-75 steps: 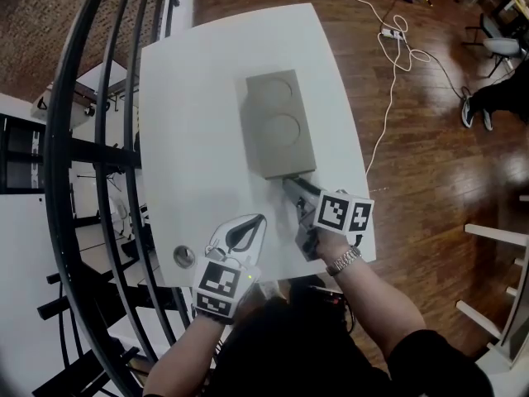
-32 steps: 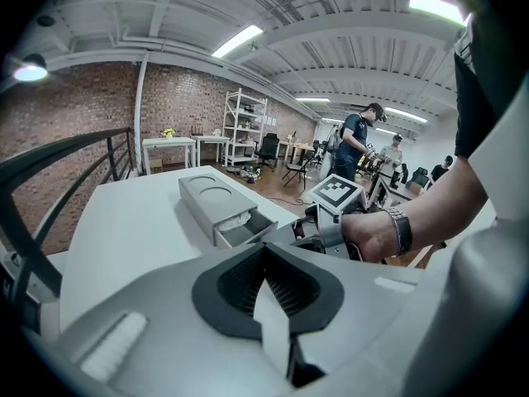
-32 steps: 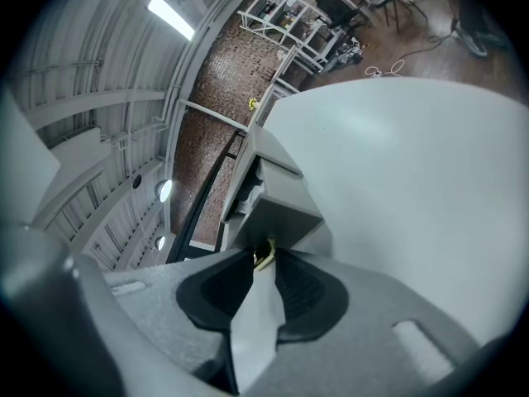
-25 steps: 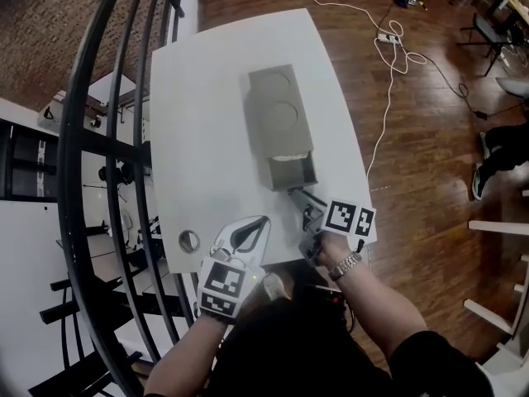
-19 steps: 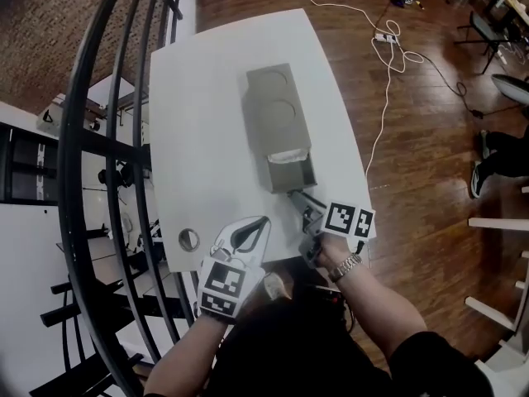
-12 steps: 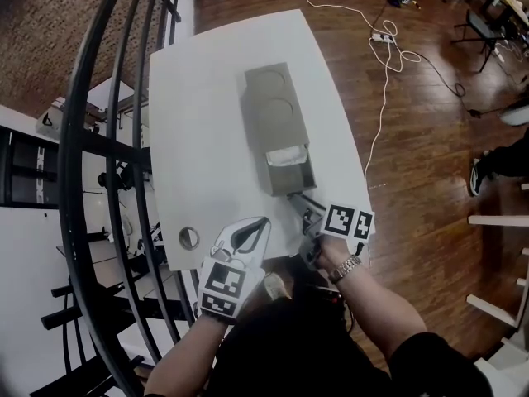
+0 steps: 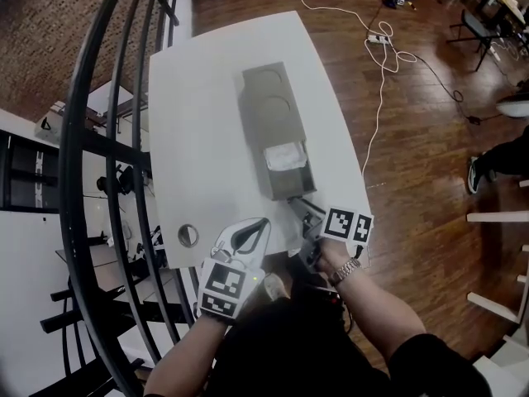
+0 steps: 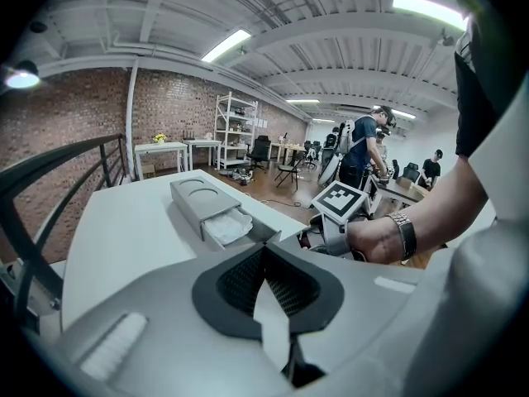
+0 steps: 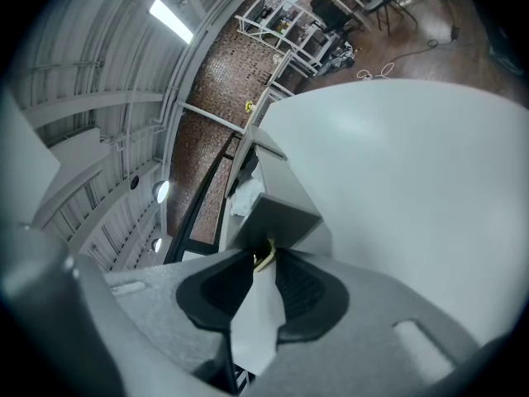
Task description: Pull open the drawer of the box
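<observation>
A long grey box (image 7: 267, 106) lies on the white table (image 7: 198, 98). Its drawer (image 7: 287, 174) stands pulled out at the near end, with a white cloth (image 7: 283, 156) lying inside. My right gripper (image 7: 296, 203) sits at the drawer front (image 9: 277, 213), shut on a small yellowish pull loop (image 9: 264, 256). My left gripper (image 7: 261, 221) rests low near the table's front edge, left of the drawer, shut on nothing. In the left gripper view (image 8: 264, 253) the box (image 8: 194, 198) and the cloth (image 8: 225, 226) show ahead, with the right hand beside them.
A round hole (image 7: 188, 236) sits in the table near its front left corner. Black curved railings (image 7: 99, 139) run along the left. A white cable (image 7: 384, 64) trails over the wood floor on the right, where a person's feet (image 7: 496, 155) show.
The drawer has slid further out of the box toward me, and more of the white cloth shows. My right gripper drew back with it. The left gripper stayed put.
</observation>
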`<state>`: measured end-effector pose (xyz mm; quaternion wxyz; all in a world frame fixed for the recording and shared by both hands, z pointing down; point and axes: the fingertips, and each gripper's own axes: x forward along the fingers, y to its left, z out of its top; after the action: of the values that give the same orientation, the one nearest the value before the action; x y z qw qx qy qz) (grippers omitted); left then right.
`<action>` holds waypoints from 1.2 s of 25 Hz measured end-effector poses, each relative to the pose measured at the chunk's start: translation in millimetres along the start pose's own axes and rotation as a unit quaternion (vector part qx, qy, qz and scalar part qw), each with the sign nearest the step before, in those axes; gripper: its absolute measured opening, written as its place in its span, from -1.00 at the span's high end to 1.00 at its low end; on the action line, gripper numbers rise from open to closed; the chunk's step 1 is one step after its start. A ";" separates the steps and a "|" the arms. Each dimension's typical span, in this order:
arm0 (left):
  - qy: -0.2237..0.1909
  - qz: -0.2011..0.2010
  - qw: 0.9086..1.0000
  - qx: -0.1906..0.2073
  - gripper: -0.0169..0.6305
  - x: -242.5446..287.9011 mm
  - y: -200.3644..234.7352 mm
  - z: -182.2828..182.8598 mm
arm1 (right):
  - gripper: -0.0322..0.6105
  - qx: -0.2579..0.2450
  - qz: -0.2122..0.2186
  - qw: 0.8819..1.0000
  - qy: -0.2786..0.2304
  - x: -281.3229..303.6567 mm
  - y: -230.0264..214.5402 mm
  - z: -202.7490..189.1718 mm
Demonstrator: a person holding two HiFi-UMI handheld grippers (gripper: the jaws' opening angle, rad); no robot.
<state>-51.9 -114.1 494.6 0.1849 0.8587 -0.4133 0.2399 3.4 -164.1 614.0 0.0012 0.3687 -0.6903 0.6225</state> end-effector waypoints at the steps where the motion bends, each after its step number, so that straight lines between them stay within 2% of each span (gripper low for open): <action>1: 0.000 -0.001 1.000 0.001 0.90 -0.3 -1.0 -0.2 | 0.67 0.000 0.000 1.000 0.000 -1.2 -0.5 -1.1; 30: -0.012 -0.018 1.000 0.020 0.90 -14.3 -24.5 -1.6 | 0.67 0.003 -0.010 1.000 -0.005 -28.3 -4.3 -33.5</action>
<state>-40.5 -89.9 485.0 0.1667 0.8725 -0.3949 0.2345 10.8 -120.7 612.1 0.0035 0.3787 -0.6848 0.6225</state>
